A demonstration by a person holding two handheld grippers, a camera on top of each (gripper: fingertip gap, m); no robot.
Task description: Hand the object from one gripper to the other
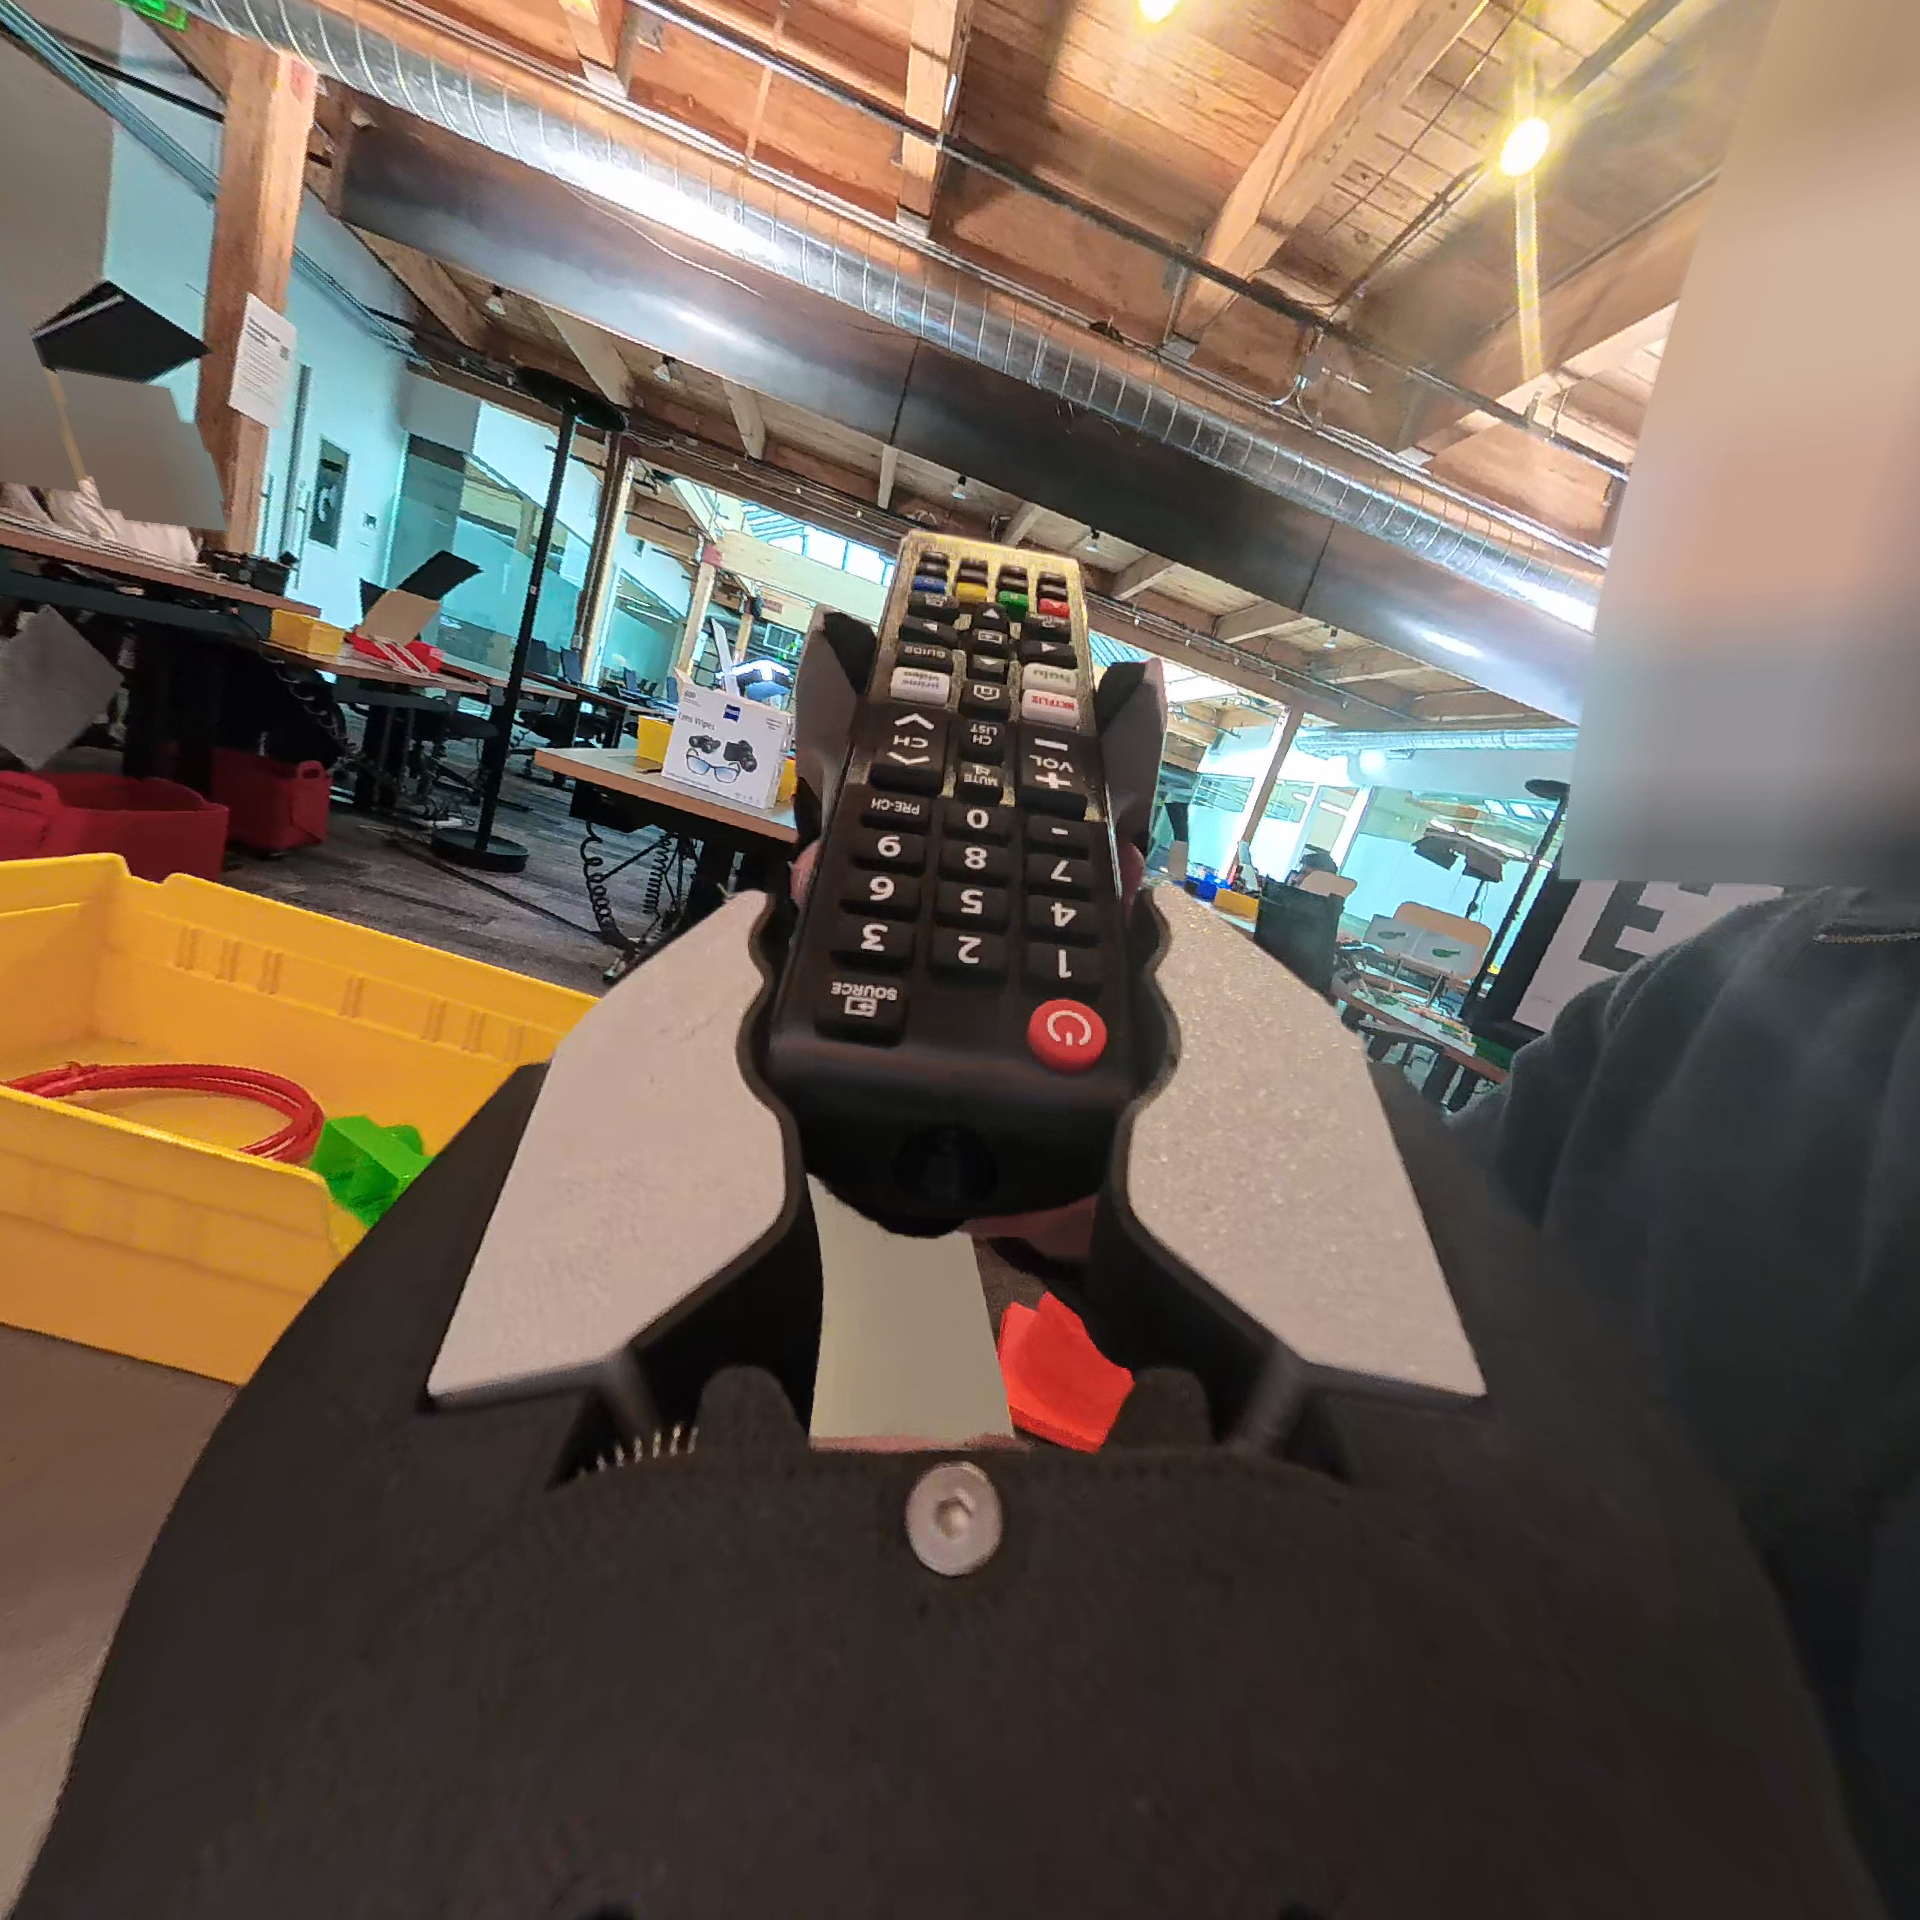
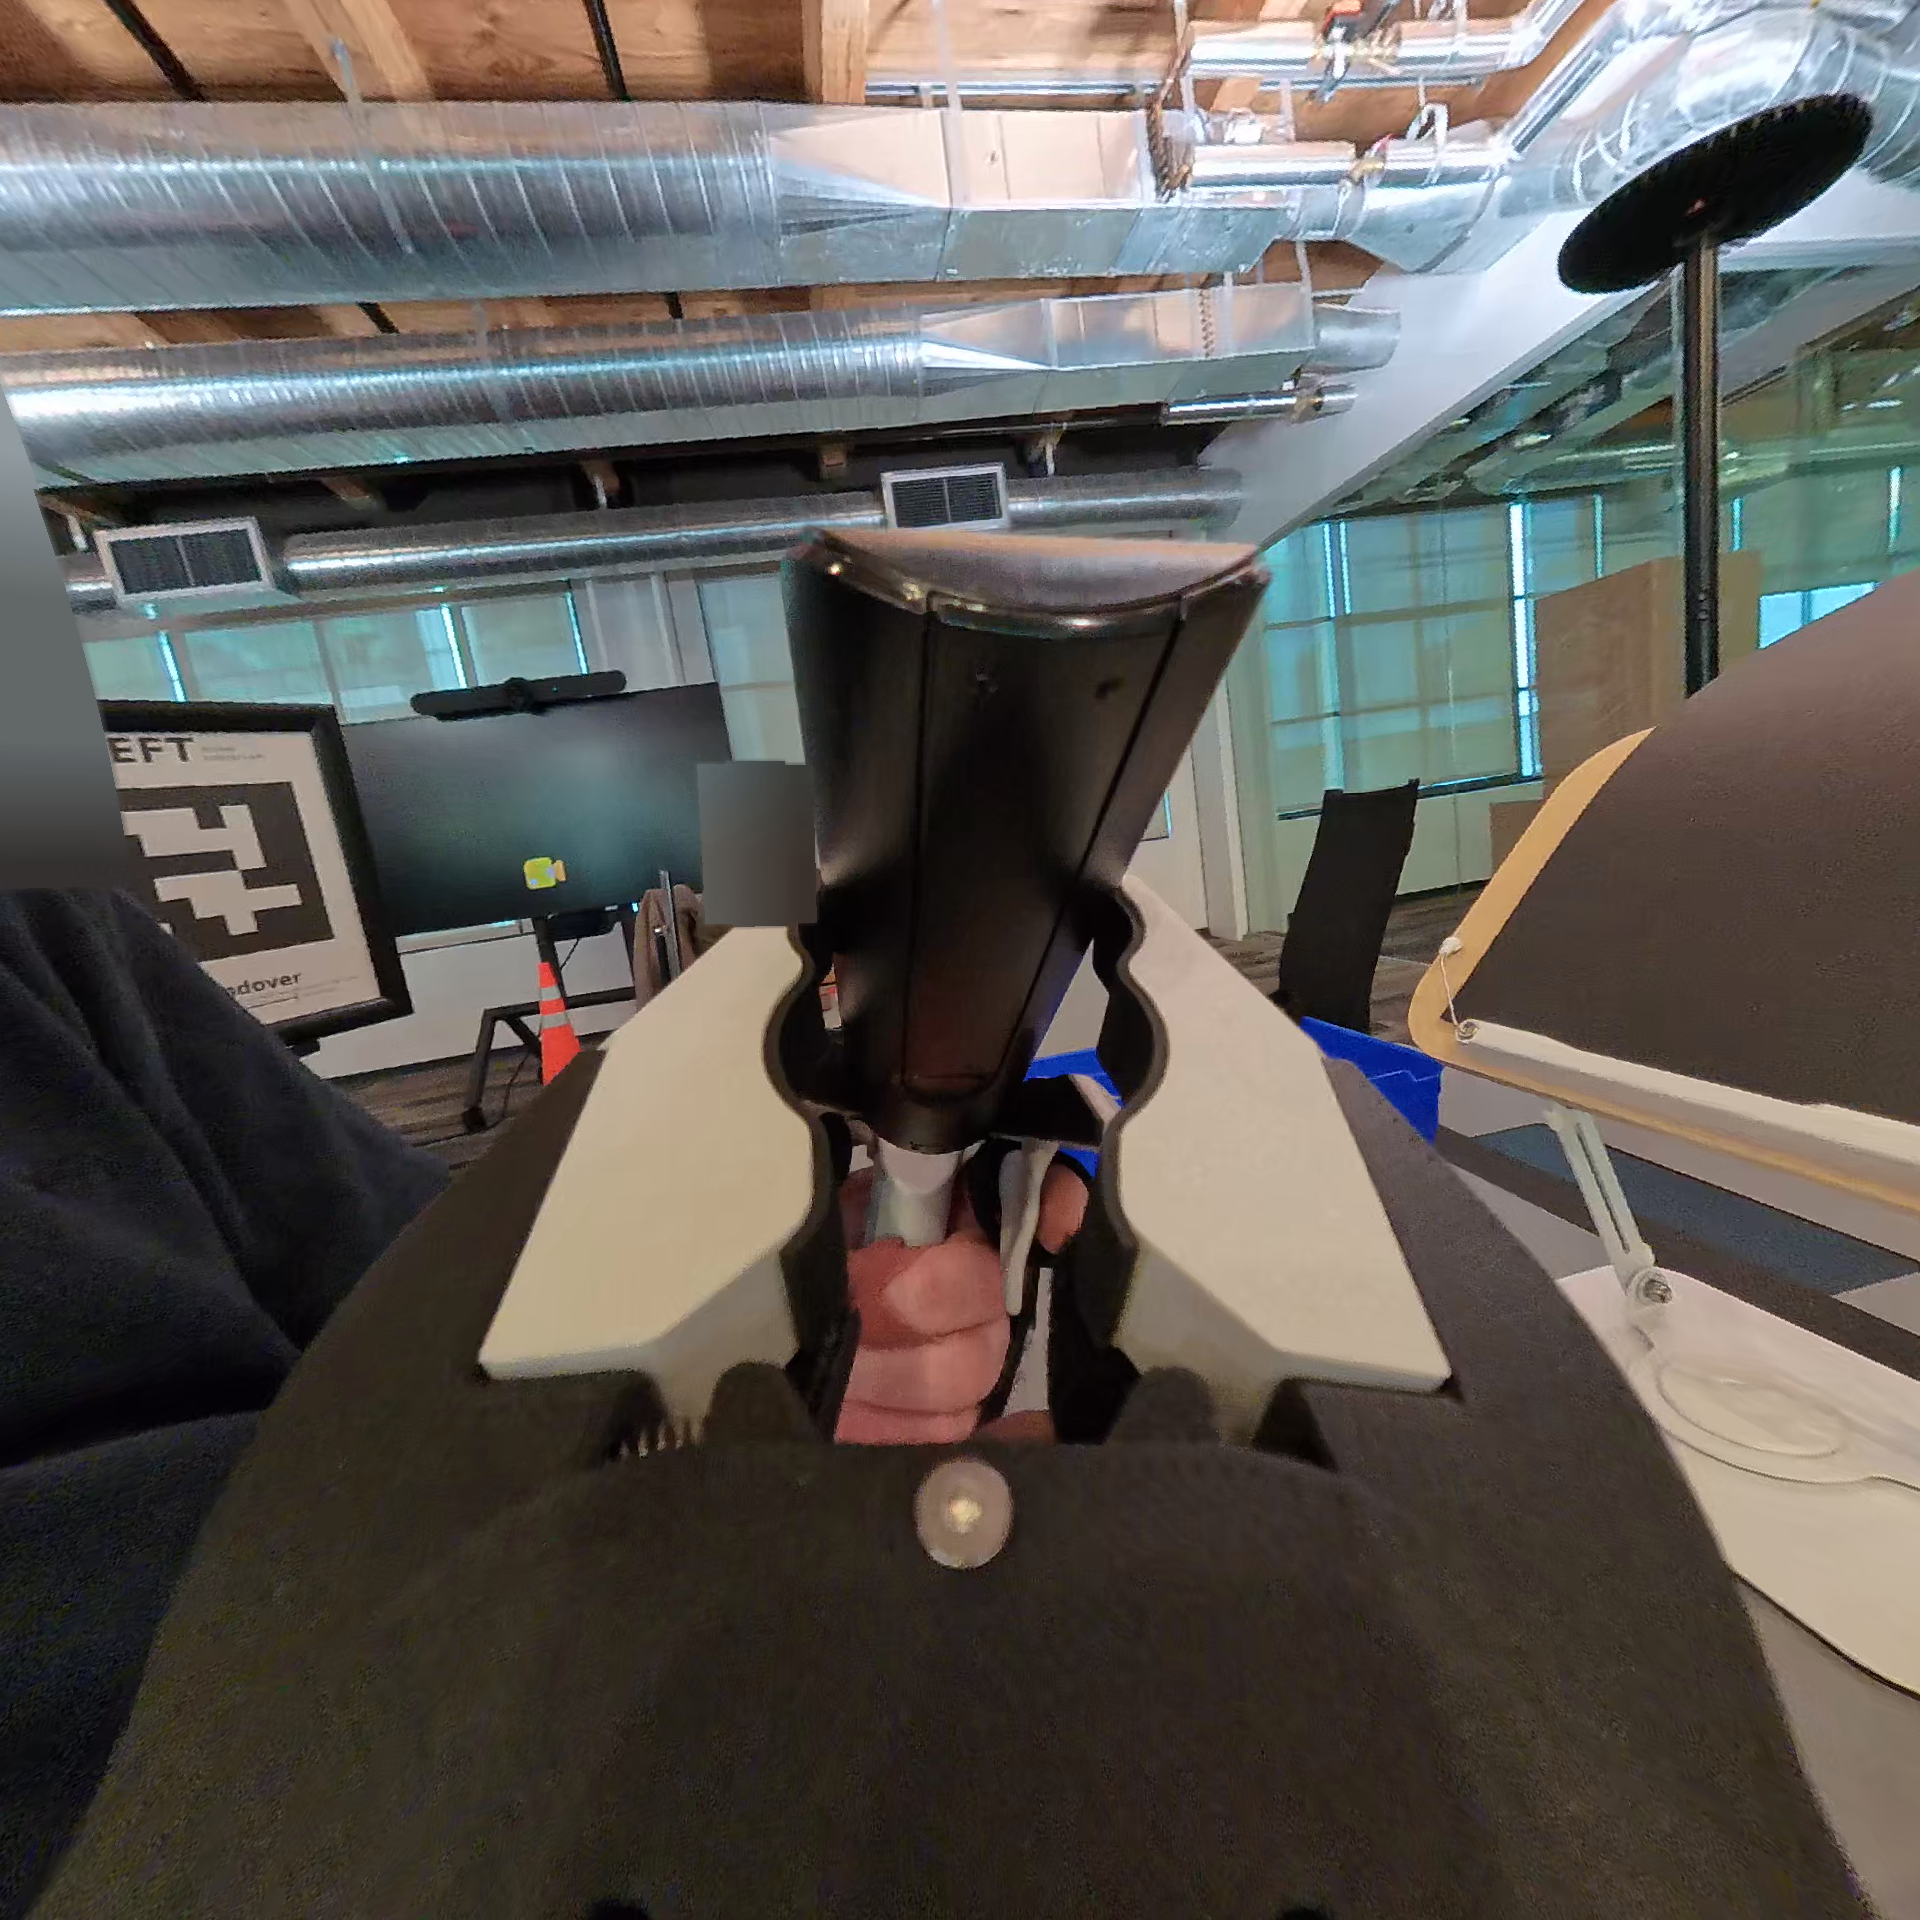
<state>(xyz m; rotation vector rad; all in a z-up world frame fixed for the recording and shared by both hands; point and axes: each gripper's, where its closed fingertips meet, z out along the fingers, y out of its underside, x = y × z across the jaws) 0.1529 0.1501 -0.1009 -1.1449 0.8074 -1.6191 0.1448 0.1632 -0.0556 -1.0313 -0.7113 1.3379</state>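
Left gripper: clamped on the remote, frame centre.
Right gripper: clamped on its far end.
Risk: early left release could tip it down.

Yellow plastic bin as landmark: coiled red cable inside; green plastic piece at its near right corner; red fabric totes behind; white printed box on wooden surface far right, well apart.
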